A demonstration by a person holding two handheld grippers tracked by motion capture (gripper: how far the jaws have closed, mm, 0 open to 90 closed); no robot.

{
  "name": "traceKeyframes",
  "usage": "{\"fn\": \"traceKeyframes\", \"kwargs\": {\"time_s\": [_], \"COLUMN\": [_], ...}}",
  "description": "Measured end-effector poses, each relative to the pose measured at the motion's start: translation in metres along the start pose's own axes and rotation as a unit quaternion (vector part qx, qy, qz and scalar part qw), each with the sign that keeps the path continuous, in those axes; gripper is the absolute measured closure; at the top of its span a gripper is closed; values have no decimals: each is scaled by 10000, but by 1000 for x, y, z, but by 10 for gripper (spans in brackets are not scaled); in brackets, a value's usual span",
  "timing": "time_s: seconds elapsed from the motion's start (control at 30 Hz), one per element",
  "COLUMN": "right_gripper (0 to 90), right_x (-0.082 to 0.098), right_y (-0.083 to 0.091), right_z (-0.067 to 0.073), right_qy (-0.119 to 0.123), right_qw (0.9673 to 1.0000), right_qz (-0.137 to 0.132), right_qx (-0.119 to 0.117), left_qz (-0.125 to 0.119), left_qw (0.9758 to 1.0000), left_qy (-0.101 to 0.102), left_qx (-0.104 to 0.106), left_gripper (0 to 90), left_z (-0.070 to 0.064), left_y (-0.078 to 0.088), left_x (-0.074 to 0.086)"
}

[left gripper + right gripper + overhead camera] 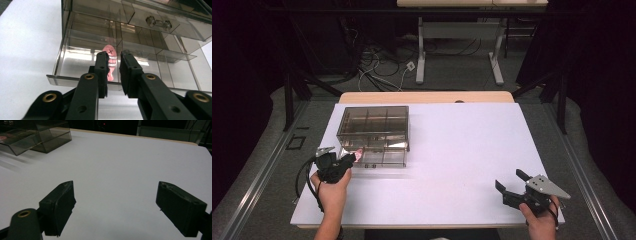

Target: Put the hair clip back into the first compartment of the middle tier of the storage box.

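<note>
The left tongs are held narrowly parted over the pulled-out lower drawer of the smoky organizer, near the tabletop's left edge. A pink fish toy lies inside (partly hidden, contact unclear). The right tongs gape empty above bare white surface.

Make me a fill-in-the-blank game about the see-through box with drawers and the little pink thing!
1. The smoky clear plastic drawer box stands on the ____ table top.
2. The small pink fish-shaped toy lies in the ____ drawer, which is pulled out.
3. The right tool has its jaws wide ____ with nothing between them.
4. The left tool points at the ____ toy.

Missing words: white; bottom; open; pink
</note>
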State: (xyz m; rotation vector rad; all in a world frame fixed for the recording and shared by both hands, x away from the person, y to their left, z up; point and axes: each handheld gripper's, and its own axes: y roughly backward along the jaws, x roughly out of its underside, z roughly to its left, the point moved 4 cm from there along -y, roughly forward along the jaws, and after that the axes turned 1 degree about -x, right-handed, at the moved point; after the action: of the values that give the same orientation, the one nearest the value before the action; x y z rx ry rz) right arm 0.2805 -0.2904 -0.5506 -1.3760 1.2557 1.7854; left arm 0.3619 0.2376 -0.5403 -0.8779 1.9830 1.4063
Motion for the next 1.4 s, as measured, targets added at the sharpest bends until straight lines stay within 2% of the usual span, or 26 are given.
{"fn": "traceKeyframes", "kwargs": {"time_s": [0.27,0.43,0.87,1.0,1.13,1.4], "right_gripper": [149,149,149,149,149,149], "right_x": [0,0,0,-1,-1,-1], "right_y": [1,1,1,1,1,1], "right_z": [0,0,-1,0,-1,0], "right_qy": [-17,-6,11,11,24,13], "right_qw": [10000,10000,10000,10000,10000,10000], "right_qz": [35,37,31,-6,10,-14], "right_qx": [14,15,16,-10,-12,-13], "left_qz": [-131,-169,-280,-323,-267,-160], "left_qw": [9999,9997,9989,9984,9982,9972], "left_qy": [-17,-169,-314,-428,-476,-627], "left_qx": [7,55,199,189,252,364], "left_gripper": [655,591,473,448,403,388], "left_z": [-3,-5,-12,-15,-18,-27], "left_y": [3,6,6,7,6,5], "left_x": [-2,-3,-4,-4,-3,1]}}
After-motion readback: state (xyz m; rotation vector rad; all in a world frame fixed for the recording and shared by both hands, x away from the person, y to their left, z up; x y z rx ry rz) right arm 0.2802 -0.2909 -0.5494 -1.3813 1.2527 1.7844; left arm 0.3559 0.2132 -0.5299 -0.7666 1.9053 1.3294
